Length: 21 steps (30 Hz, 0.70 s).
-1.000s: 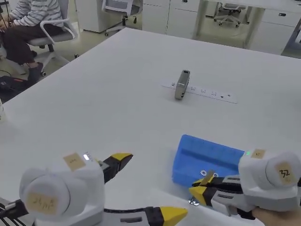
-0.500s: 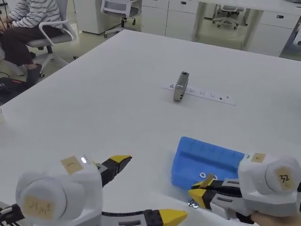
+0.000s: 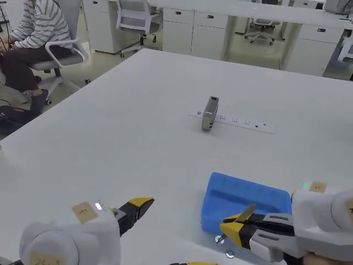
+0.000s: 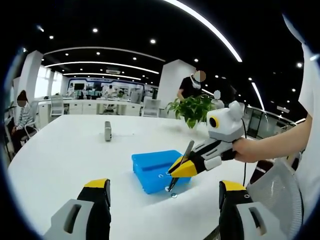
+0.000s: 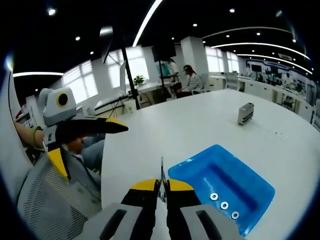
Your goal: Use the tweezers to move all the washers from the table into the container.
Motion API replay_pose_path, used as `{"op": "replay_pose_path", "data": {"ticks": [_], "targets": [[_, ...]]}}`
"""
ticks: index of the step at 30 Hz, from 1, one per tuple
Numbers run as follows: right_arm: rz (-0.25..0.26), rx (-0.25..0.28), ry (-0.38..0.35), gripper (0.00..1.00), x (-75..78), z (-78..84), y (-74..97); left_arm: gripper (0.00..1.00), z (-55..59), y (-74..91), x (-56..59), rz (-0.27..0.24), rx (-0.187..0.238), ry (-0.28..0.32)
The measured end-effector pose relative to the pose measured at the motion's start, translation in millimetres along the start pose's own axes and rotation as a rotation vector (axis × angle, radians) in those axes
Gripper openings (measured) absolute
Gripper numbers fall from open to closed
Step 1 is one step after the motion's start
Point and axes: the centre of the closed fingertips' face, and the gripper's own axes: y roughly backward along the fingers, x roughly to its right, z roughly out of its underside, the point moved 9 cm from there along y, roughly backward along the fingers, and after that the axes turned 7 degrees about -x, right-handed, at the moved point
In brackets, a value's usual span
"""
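Two washers (image 3: 219, 239) beside container (image 3: 242, 190): likely thin, light, slippery; we pinch rim. Right gripper (image 3: 231, 226) clamps tweezers (image 3: 246, 211); left gripper (image 4: 163, 184) wide, empty.

1. A broad white table (image 3: 127, 121) takes up most of the head view; a white power strip (image 3: 242, 122) lies flat toward its far side.
2. Past the table's left edge, a person (image 3: 33, 33) sits on a white office chair (image 3: 63, 47) on a pale floor (image 3: 105, 61).
3. White drawer cabinets (image 3: 190, 30) line the back, with another chair (image 3: 135, 16) before them.
4. In the left gripper view, a black ceiling (image 4: 125, 30) carries spotlights and curved light strips (image 4: 100, 64), above a white column (image 4: 170, 85) and a potted plant (image 4: 192, 107).
5. In the right gripper view, bright windows (image 5: 87, 80) line one wall.
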Motion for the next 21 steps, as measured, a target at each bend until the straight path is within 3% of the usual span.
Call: {"op": "replay_pose_path", "data": {"ticks": [11, 21], "targets": [[0.028, 0.059, 0.009, 0.03, 0.4, -20.8, 21.2, 0.92, -0.7, 0.0, 0.1, -0.003, 0.007, -0.006], [0.089, 0.126, -0.017, 0.03, 15.0, -38.0, 34.9, 0.93, 0.1, -1.4, 2.8, 0.01, -0.01, -0.021]]}}
